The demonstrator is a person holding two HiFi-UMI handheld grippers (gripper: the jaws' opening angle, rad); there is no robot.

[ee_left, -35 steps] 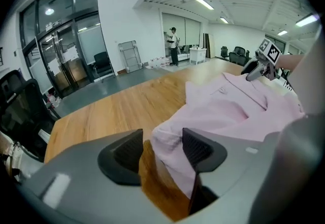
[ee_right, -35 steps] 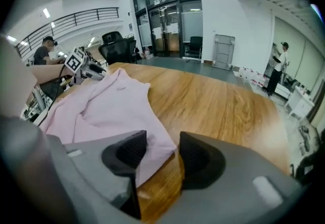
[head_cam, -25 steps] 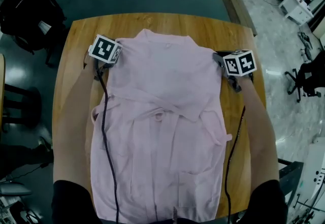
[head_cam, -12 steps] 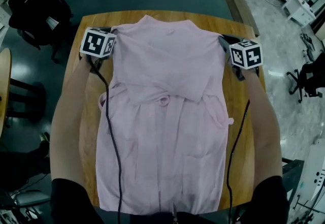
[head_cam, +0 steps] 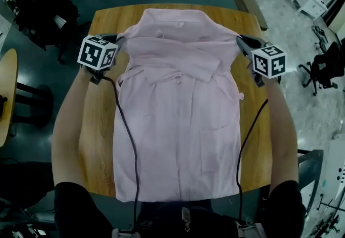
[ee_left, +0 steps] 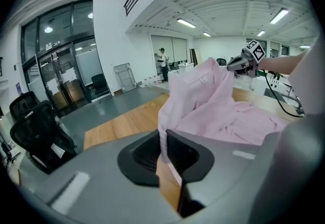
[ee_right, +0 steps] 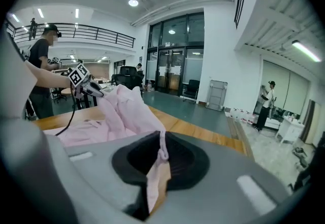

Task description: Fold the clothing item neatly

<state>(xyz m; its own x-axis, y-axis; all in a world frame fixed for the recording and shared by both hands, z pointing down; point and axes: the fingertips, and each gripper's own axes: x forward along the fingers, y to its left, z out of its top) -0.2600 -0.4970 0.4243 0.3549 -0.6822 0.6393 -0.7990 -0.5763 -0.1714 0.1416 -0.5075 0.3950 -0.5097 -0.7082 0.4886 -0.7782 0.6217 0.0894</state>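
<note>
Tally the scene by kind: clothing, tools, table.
shirt: 1
tools: 2 (left tool, right tool, each shut on the shirt)
table: 1
Total: 4

Pale pink shirt (head_cam: 178, 123) on wooden table (head_cam: 101, 140), collar toward far edge; left gripper (head_cam: 119, 39) at left shoulder, right gripper (head_cam: 241, 41) at right shoulder.

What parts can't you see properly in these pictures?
- Head view: the marker cubes cover most of the left gripper and the right gripper.
- Head view: the pink shirt hides the middle of the wooden table.
- Both gripper views: each gripper's grey body blocks the shirt's lower part.
</note>
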